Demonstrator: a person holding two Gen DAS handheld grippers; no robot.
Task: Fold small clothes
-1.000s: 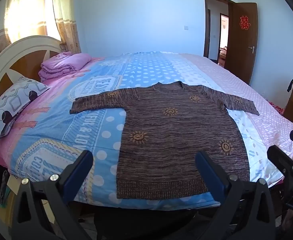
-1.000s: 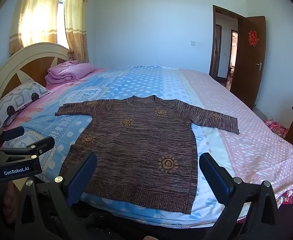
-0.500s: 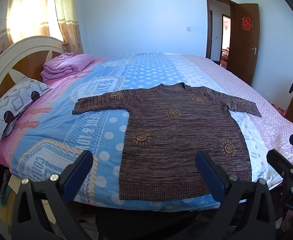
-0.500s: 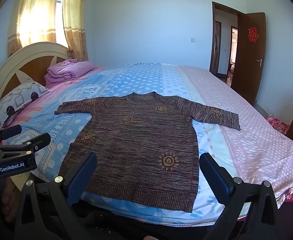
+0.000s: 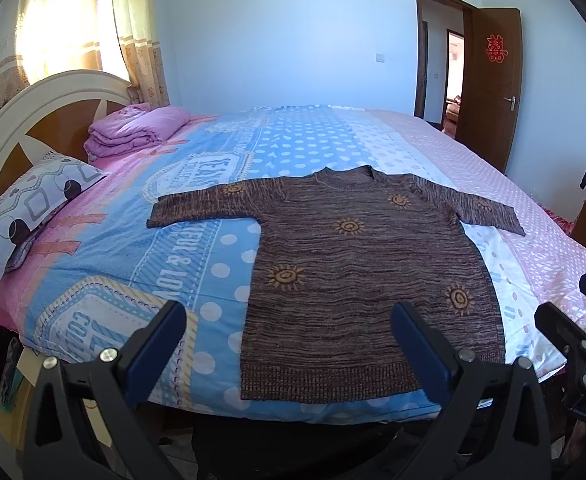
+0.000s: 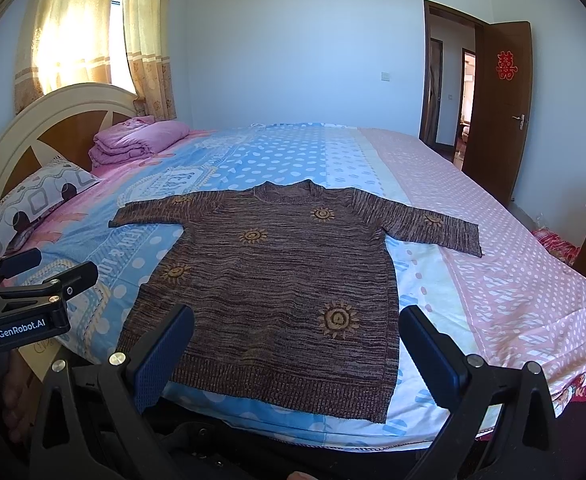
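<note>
Bright daylight in both views, coming thru the curtains (image 5: pixel 73 28) at upper left; the window patch is blown out w/ glare, same in right wrist view. White wall (image 6: pixel 293 48) reads w/ a cool blue cast. Bed (image 5: pixel 333 140) evenly lit, soft shadows only; dark shadow under its near edge. Strong fisheye: door frame (image 6: pixel 429 72) and headboard (image 5: pixel 33 120) bow, black vignette in corners. Focus sharp mid-frame, sweater (image 6: pixel 277 272) knit clear; slightly soft toward the edges.

walls pale blue | curtains (image 6: pixel 85 36) sunlit | door (image 6: pixel 501 108) open | bed (image 6: pixel 493 280) patterned
</note>
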